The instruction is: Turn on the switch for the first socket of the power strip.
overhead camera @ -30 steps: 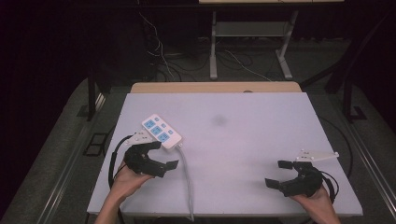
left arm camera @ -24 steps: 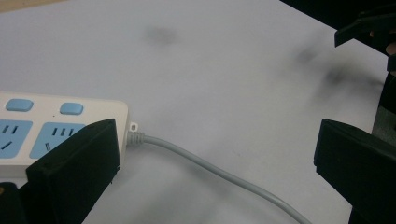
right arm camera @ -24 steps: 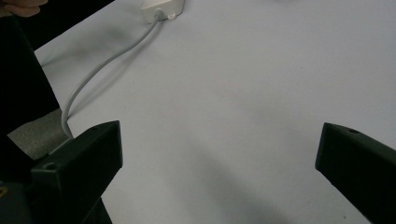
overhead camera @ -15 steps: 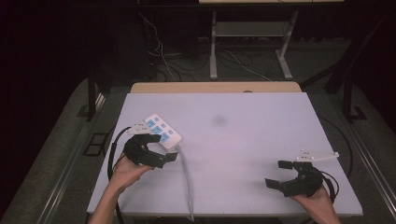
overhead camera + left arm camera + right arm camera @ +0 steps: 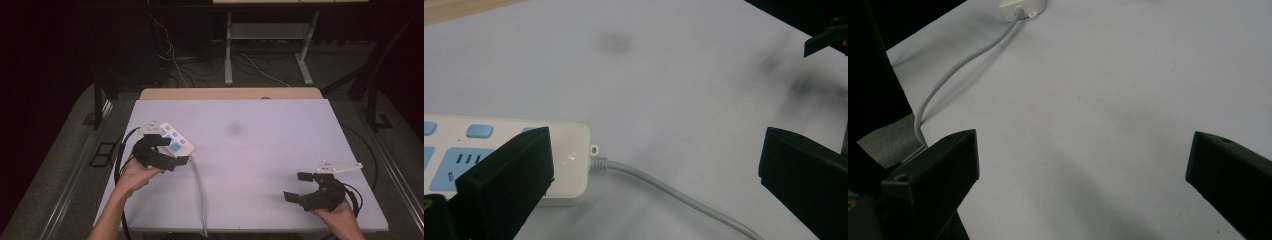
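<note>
I see a white power strip [image 5: 172, 140] with light blue sockets and buttons on the left part of the white table [image 5: 260, 150]; its grey cord [image 5: 200, 195] runs to the near edge. My left gripper [image 5: 167, 150] is over it, jaws wide, grasping nothing. My right gripper [image 5: 300, 186] is well apart, jaws wide too.

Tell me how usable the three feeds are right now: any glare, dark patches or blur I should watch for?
High view: table evenly lit, surroundings very dark, one faint grey smudge on the surface. Left gripper view: power strip sharp, slightly bright on its end, dark blurry patches at upper right. Right gripper view: the right tool's near jaws soft, its soft shadow across the table, grey cord clear.
</note>
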